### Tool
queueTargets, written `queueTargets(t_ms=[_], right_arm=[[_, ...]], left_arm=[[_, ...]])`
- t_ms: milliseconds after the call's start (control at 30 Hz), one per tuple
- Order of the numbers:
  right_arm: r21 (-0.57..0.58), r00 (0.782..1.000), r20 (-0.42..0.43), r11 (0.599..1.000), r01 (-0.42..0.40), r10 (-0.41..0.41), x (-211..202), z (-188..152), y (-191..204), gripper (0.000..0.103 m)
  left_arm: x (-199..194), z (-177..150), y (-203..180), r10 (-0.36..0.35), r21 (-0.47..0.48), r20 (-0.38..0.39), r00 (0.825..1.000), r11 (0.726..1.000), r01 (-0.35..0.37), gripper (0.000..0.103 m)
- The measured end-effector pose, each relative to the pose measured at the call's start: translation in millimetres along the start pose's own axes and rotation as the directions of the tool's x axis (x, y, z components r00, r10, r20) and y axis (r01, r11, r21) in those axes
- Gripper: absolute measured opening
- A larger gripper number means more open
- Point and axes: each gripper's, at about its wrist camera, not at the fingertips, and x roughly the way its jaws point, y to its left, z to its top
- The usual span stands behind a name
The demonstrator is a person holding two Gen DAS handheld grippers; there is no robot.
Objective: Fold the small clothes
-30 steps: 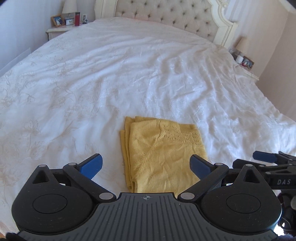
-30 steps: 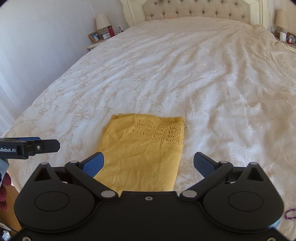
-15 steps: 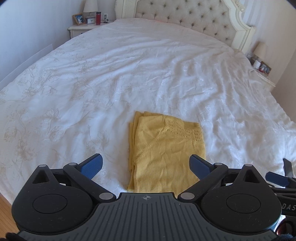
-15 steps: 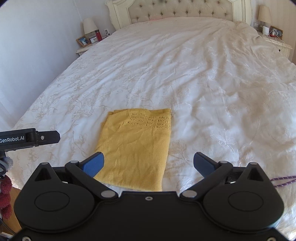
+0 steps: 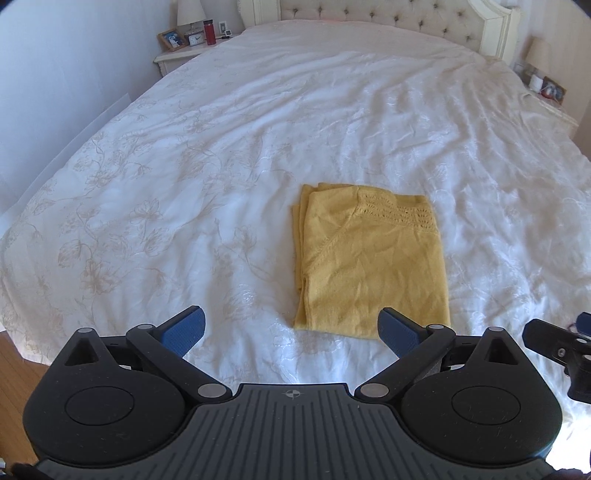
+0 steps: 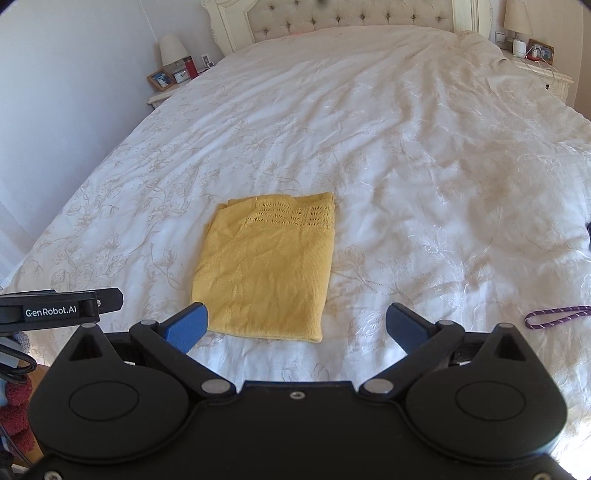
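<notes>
While the folded yellow top [image 5: 373,266] lies flat, both grippers hover, jaws apart.

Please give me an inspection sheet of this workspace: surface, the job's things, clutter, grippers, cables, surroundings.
Surface: white bedspread, wrinkled.
Job's things: yellow knit garment, folded, lying flat.
Clutter: purple cord on the bed.
Grippers: left gripper open, empty; right gripper open, empty; both short of the garment.
Cables: white cable on the right nightstand.
Surroundings: tufted headboard, left nightstand with lamp, clock, photo frame, red bottle.
</notes>
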Motion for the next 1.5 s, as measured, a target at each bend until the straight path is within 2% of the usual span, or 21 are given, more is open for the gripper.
queueTargets(t_ms=[467,867,1500], right_arm=[[0.023,1.000,-0.003,1.000,0.009,-0.009,-3.5,-4.5,-0.3,0.102],[0.020,1.000,-0.012,1.000,0.011,-0.010,0.0,-1.4,1.6,0.102],[0.027,1.000,-0.021,1.000,-0.001,0.001,6.4,0.6,5.0,0.102]], left_arm=[[-0.3,-4.8,-8.6,-0.028,0.010,-0.030,0.999,1.000,0.029,0.101],[6.1,-3.3,-4.9,-0.014,0.009,-0.051,0.999,1.000,0.014,0.101],[14.0,-2.8,-1.1,-0.033,0.002,-0.078,0.996,0.999,0.033,0.101]])
